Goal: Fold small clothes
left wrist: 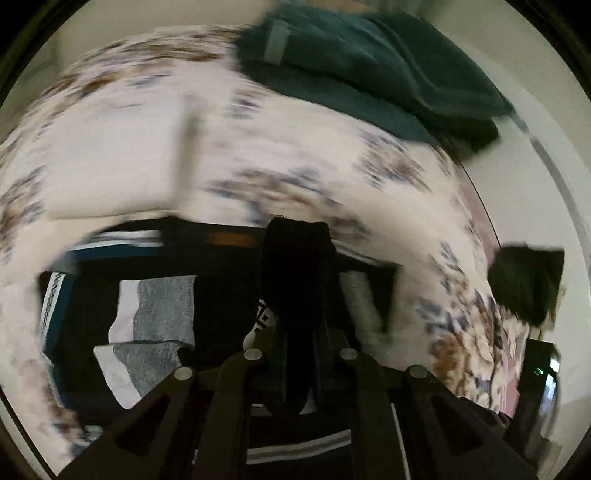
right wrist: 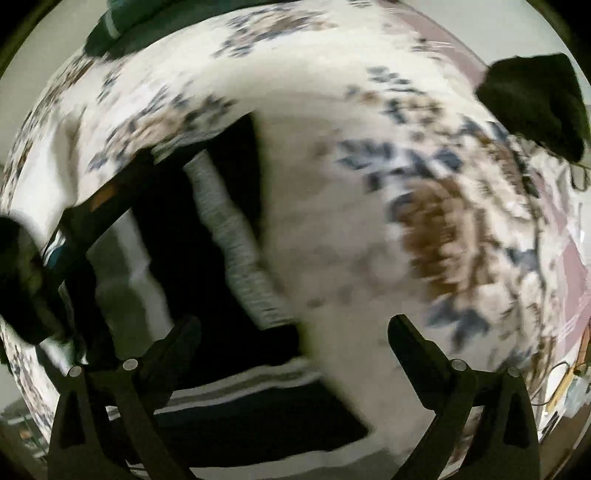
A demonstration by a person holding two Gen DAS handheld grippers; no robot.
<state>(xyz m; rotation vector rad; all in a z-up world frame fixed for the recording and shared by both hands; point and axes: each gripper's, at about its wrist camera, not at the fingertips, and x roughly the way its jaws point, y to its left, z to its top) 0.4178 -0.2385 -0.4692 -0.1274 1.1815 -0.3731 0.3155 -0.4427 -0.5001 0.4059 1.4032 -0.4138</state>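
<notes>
My left gripper (left wrist: 297, 295) is shut on a black sock (left wrist: 295, 251) with a white patterned part; the sock covers the fingertips. Below it lies a blurred heap of small clothes: a grey and white piece (left wrist: 159, 306) and dark striped pieces. My right gripper (right wrist: 295, 325) points down over the same heap and stands open with nothing between its fingers (right wrist: 184, 332). Under it are a grey ribbed piece (right wrist: 229, 229) and a dark garment with pale stripes (right wrist: 258, 398). Both views are smeared by motion.
The clothes lie on a white floral bedcover (left wrist: 147, 147) (right wrist: 369, 184). A folded teal towel (left wrist: 369, 62) (right wrist: 110, 26) sits at the far side. A separate black item (left wrist: 528, 280) (right wrist: 535, 99) lies at the right edge of the bed.
</notes>
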